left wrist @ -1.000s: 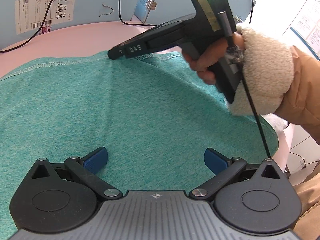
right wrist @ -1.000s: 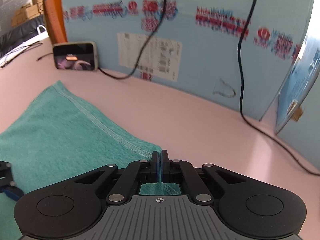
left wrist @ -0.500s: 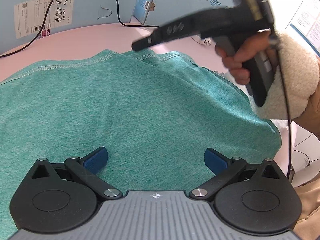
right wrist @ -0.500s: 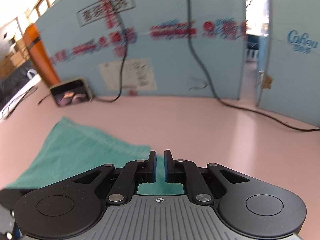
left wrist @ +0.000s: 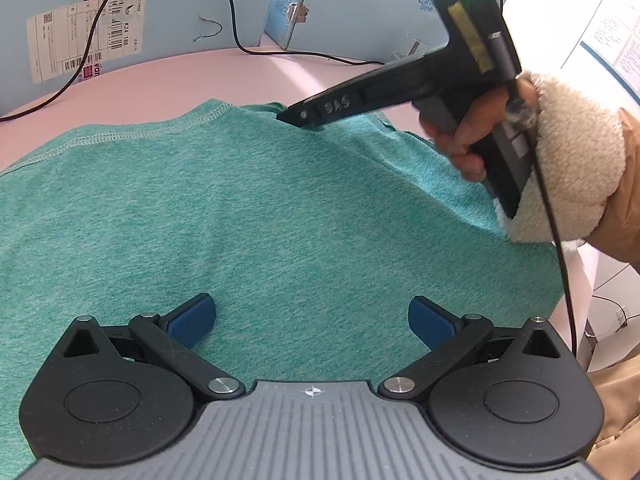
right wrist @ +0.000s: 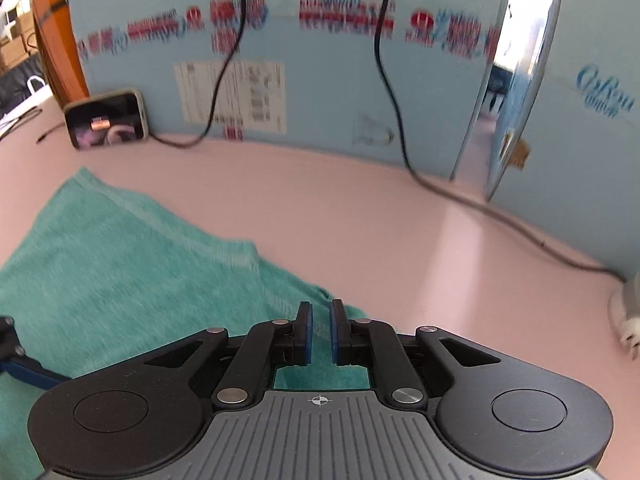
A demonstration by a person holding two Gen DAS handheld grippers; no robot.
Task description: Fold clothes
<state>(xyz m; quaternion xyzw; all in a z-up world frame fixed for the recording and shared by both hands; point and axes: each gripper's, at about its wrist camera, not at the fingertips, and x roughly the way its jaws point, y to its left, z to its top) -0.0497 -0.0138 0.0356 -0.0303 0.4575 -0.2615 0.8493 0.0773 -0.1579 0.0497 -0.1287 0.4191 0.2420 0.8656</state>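
Right gripper [right wrist: 319, 332]: jaws a narrow gap apart, nothing clamped, tips over the stitched far edge of the teal garment [left wrist: 248, 216]. Left gripper [left wrist: 312, 316]: jaws wide open above the garment's near part, holding nothing. Garment lies spread flat on the pink worktop [right wrist: 360, 220]. The person's right hand [left wrist: 476, 136], fleece cuff at the wrist, grips the right handle. Blue boards [right wrist: 400, 92] and black cables [right wrist: 392, 92] stand behind; a phone [right wrist: 106, 118] leans at far left.

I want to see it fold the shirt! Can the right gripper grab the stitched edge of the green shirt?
Probably yes. The right gripper sits just over the green shirt's stitched edge, jaws slightly apart and nothing between or in front.
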